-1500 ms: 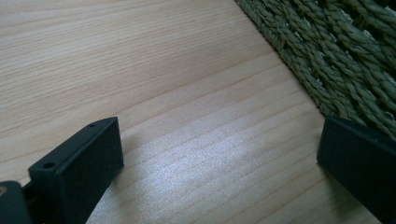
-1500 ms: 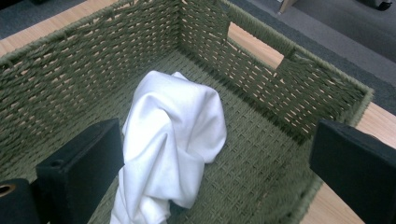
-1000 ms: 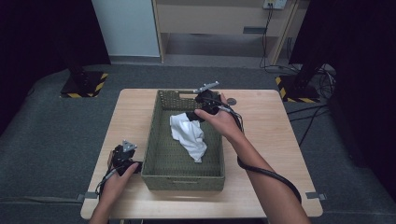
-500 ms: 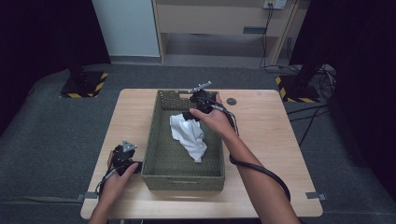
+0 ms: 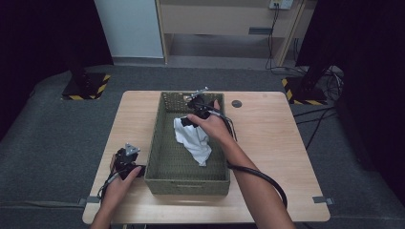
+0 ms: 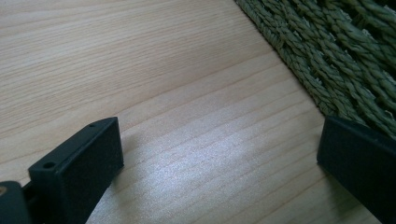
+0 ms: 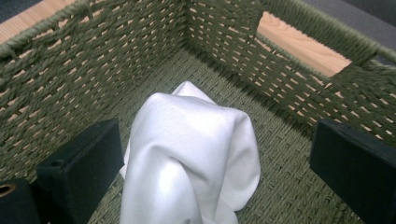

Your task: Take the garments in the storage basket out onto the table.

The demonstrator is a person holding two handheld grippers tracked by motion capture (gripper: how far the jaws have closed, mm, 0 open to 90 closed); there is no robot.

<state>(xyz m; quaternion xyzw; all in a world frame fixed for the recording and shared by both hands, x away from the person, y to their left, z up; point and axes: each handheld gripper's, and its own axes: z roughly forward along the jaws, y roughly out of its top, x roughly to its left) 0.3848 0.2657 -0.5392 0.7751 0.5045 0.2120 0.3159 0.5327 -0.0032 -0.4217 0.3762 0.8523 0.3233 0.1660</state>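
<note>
A green woven basket (image 5: 156,143) sits mid-table with a crumpled white cloth (image 5: 193,138) inside it. My right gripper (image 5: 187,119) is lowered into the basket's far part, just over the cloth's upper end. In the right gripper view, the right gripper (image 7: 215,163) is open with its jaws wide apart. The bunched cloth (image 7: 196,135) rises between them without being pinched, and the basket's wall (image 7: 70,70) is close behind. My left gripper (image 5: 125,153) rests on the table left of the basket's near corner. In its own view, the left gripper (image 6: 219,163) is open over bare wood (image 6: 140,70), beside the basket's side (image 6: 336,60).
A small dark round mark (image 5: 236,103) lies on the table right of the basket's far end. The right gripper's black cable (image 5: 267,179) loops over the table's right half. Stands with striped bases (image 5: 86,88) are on the floor beyond the table.
The right gripper has moved leftward and down inside the basket, closer to the cloth's top. The left gripper has stayed put.
</note>
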